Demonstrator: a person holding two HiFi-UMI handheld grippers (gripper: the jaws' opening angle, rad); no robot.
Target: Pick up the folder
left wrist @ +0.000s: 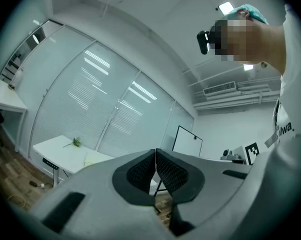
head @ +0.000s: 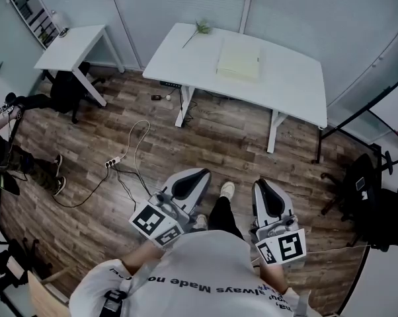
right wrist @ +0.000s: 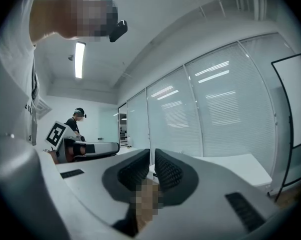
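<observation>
In the head view, the folder (head: 238, 61) lies flat on the white surface (head: 291, 88), well apart from the 2 claws, so the left claw (head: 194, 177) and right claw (head: 266, 189) hang level by the body. The left gripper view shows its jaws clenched on nothing. The right gripper view shows the same.
</observation>
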